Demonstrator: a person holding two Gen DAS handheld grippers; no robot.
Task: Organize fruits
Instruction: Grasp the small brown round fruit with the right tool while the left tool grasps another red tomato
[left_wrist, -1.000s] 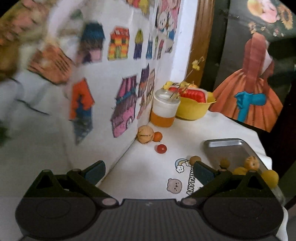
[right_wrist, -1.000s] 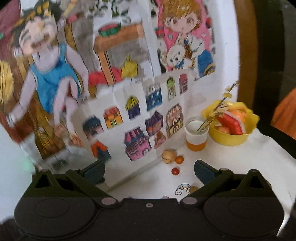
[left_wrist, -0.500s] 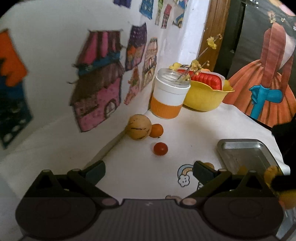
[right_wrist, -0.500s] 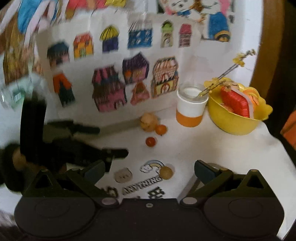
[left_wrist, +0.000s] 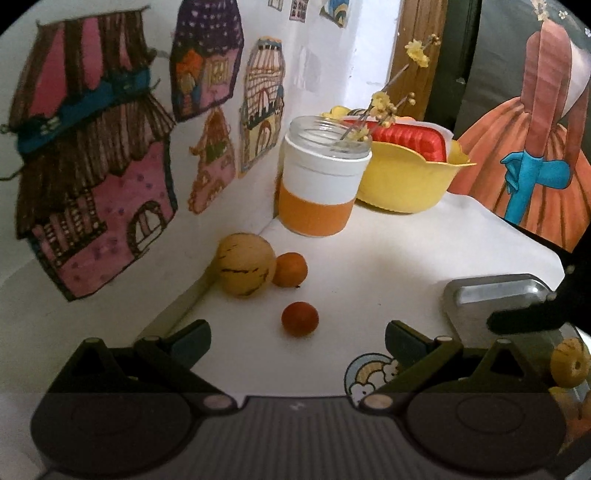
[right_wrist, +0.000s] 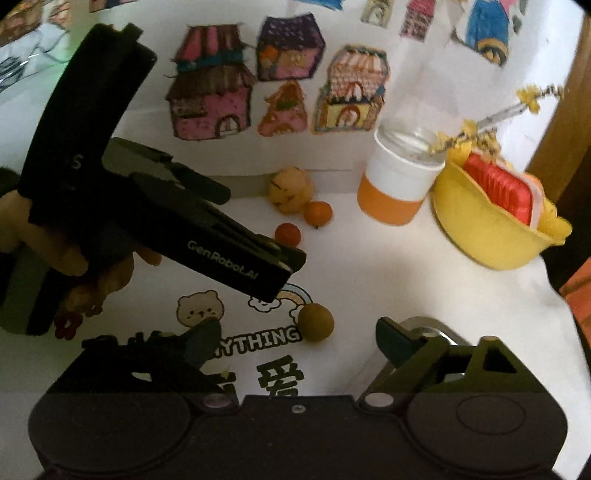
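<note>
Step in hand, as judged: left tool (left_wrist: 297, 341) released, empty, closing on red fruit (left_wrist: 299, 318) lying on worktop (left_wrist: 388, 258) just ahead of orange-banded jar (left_wrist: 320, 177). Right tool (right_wrist: 295, 338) released, empty, near brown fruit (right_wrist: 316, 322). Next: straddle fruit, clench gently, carry to metal tray (left_wrist: 498, 291) right of jar.

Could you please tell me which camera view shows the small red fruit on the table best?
The left wrist view shows the small red fruit best: whole, unobstructed, just ahead of the open left tongs. In the right wrist view it is smaller and farther off, with the left tongs' tip covering its lower left edge.
</note>
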